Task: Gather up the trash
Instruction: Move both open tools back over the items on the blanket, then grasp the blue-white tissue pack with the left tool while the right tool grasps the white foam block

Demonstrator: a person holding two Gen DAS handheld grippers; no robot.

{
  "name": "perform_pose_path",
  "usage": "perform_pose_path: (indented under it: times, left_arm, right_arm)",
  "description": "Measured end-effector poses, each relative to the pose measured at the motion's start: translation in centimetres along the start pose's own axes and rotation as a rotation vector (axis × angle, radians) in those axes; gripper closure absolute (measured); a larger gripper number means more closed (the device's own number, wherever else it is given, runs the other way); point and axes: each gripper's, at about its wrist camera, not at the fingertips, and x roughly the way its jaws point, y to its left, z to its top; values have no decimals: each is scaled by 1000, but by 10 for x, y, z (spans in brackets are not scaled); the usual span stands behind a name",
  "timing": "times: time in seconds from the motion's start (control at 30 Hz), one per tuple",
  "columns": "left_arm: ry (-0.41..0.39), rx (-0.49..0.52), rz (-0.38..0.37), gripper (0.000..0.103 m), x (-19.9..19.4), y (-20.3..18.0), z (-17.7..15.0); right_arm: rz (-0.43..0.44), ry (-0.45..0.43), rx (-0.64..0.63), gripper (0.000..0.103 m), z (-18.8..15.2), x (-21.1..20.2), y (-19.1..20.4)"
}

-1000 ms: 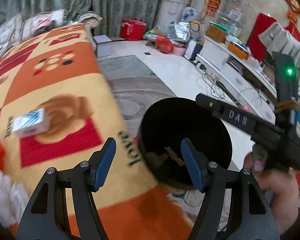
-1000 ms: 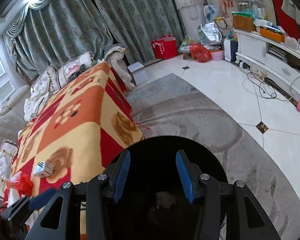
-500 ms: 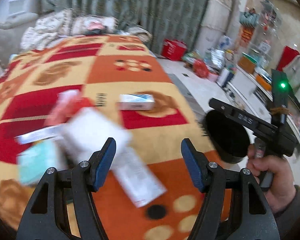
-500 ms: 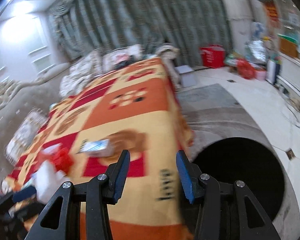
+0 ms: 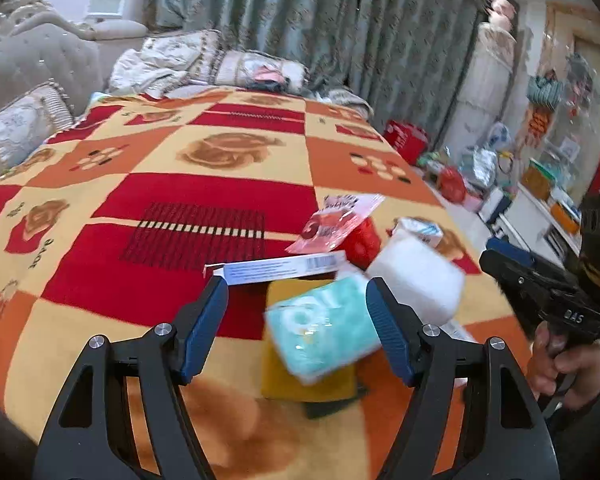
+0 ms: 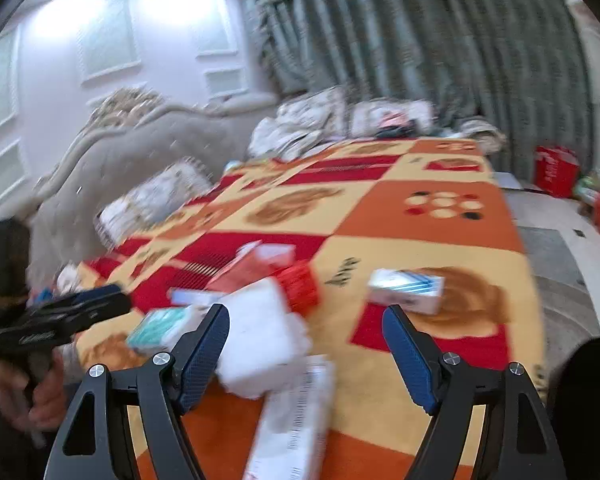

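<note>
both tools over the bed's blanket [image 5: 228,196] now. left tool [image 5: 296,320] open, jaws just widening around the teal pack [image 5: 324,330], not pinching. right tool [image 6: 306,350] open, just spread, empty; white wad [image 6: 260,340] at its nine o'clock. square up, then squeeze.

Teal tissue pack [image 5: 324,332], white wad [image 5: 416,276], flat boxes and red wrappers [image 5: 332,224] lie heaped on the blanket [image 5: 140,184].

Blanket [image 5: 148,208] centre frame: woven cloth, matt, slightly fuzzy. Teal tissue pack [image 5: 324,328] lower centre: glossy plastic film. White block [image 5: 416,280] right of it: soft, matt, foam-like. Flat box [image 5: 284,268]: smooth card. Gripper pads [image 5: 204,328]: blue, ribbed. Curtains [image 5: 300,12] top: patterned cloth.
</note>
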Motion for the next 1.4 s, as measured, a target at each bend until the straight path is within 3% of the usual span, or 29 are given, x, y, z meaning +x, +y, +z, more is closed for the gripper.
perform_pose_path:
  times: [0.2, 0.37, 0.47, 0.57, 0.83, 0.93, 1.0, 1.1, 1.4]
  left_arm:
    - [61, 2, -135, 32, 23, 12, 1]
    - [85, 57, -205, 32, 28, -4, -1]
    - [97, 112, -193, 32, 32, -14, -7]
    - [107, 115, -190, 32, 36, -15, -11]
    - [95, 93, -120, 33, 40, -11, -18]
    - [91, 82, -112, 49, 39, -11, -20]
    - [99, 78, -114, 69, 38, -14, -22]
    - [88, 63, -121, 81, 33, -17, -23]
    - [-32, -202, -155, 82, -15, 29, -5]
  right_arm:
    - [27, 73, -150, 26, -7, 35, 38]
    - [5, 134, -183, 26, -14, 57, 41]
    - [-5, 141, -179, 27, -16, 59, 38]
    - [3, 145, -158, 44, -16, 57, 33]
    - [19, 170, -181, 46, -22, 58, 36]
    - [23, 175, -176, 46, -22, 59, 35]
    - [26, 176, -177, 46, -22, 59, 35]
    - [27, 172, -176, 46, -23, 58, 36]
    - [50, 51, -53, 48, -9, 31, 17]
